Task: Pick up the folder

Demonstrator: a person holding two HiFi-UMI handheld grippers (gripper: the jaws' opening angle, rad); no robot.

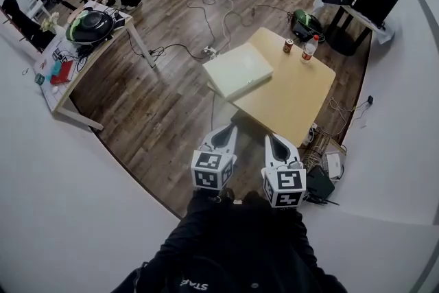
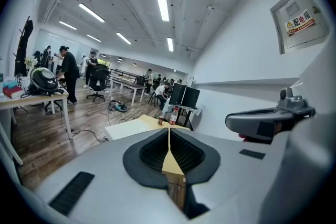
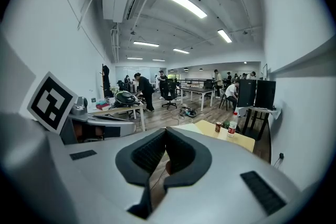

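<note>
A flat cream folder [image 1: 239, 70] lies on the near left corner of a light wooden table [image 1: 291, 99], overhanging the edge a little. Both grippers hover side by side in front of that table, short of it and pointing at it. My left gripper [image 1: 231, 127] is shut with nothing in it; in the left gripper view its tips [image 2: 169, 129] meet, with the folder [image 2: 128, 128] beyond them. My right gripper [image 1: 269, 138] is also shut and empty, tips together [image 3: 166, 129]. The folder's edge [image 3: 185, 127] shows just past it.
A red can [image 1: 288, 46] and a plastic bottle [image 1: 309, 49] stand at the table's far edge. Cables and a power strip [image 1: 209, 51] trail over the wood floor to the left of the table. Boxes [image 1: 322, 178] sit by the white wall on the right. A cluttered desk [image 1: 75, 58] is far left.
</note>
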